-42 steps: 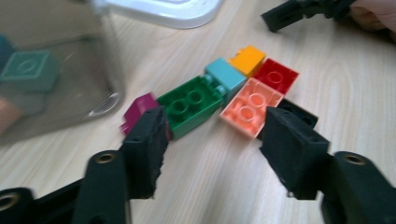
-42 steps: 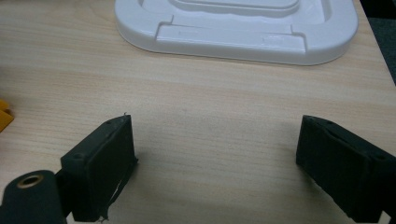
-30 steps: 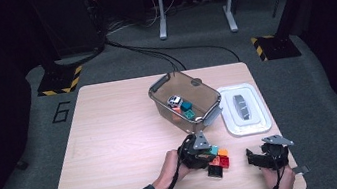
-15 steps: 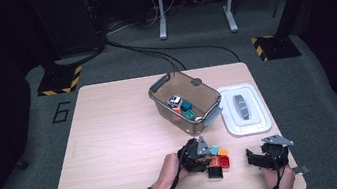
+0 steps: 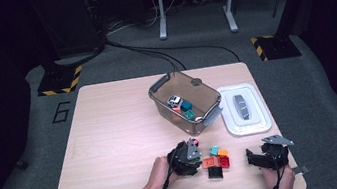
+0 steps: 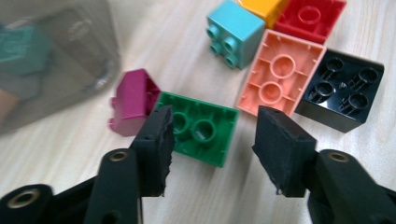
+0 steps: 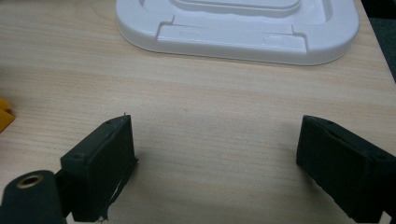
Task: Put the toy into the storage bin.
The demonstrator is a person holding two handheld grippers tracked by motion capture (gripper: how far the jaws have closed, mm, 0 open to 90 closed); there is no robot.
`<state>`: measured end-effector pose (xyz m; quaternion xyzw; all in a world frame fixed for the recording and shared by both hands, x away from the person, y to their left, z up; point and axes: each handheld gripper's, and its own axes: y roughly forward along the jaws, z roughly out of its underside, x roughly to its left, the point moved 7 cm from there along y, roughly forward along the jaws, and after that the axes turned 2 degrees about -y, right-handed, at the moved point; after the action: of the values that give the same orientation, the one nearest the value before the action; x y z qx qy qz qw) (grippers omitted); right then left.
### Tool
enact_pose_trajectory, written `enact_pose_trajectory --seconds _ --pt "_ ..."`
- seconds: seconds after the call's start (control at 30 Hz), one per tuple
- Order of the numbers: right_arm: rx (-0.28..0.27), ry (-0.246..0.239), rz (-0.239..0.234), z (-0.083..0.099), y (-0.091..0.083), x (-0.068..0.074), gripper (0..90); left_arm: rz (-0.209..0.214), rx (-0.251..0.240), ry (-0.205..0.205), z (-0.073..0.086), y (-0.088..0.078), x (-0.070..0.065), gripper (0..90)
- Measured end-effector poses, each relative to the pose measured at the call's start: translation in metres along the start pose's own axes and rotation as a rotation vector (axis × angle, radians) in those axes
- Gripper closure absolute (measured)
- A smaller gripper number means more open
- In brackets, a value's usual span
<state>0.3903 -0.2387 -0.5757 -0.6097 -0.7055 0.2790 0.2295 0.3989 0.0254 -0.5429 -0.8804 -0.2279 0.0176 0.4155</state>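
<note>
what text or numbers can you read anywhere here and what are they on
"6" – a large dark numeral on the grey floor mat, left of the table's far left corner.
The toy bricks, clear storage bin and white lid show no lettering that can be read.

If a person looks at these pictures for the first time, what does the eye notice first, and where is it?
First comes the cluster of bright toy bricks near the table's front edge, beside the left gripper; its jaws have just been opening, with the green brick lying between them, not pressed. Next is the clear plastic bin at the middle of the table, holding a few toys, with its white lid lying flat to its right.
</note>
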Motion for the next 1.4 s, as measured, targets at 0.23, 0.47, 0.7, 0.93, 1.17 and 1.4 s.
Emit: enact_pose_trajectory --seconds 0.23,0.47,0.7,0.93,1.17,1.4 --pt "-0.005 0.001 -0.003 0.0 0.0 0.0 10.5 0.02 0.011 -0.019 -0.002 0.006 0.006 34.9" --pt "-0.002 0.001 -0.002 0.0 0.0 0.0 10.5 0.063 0.028 -0.031 0.004 0.007 0.006 36.7" --pt "-0.003 0.0 -0.004 0.0 0.0 0.0 10.5 0.047 0.061 -0.03 0.019 0.0 0.006 37.5" --pt "-0.001 0.0 -0.005 0.0 0.0 0.0 10.6 0.012 0.021 -0.061 0.018 -0.01 0.012 33.3" --pt "-0.004 0.001 -0.004 0.0 0.0 0.0 10.6 0.049 -0.038 -0.1 0.019 -0.011 0.017 23.6" --pt "-0.005 0.0 -0.004 0.0 0.0 0.0 10.6 0.124 -0.043 -0.173 0.022 0.003 0.023 23.6"
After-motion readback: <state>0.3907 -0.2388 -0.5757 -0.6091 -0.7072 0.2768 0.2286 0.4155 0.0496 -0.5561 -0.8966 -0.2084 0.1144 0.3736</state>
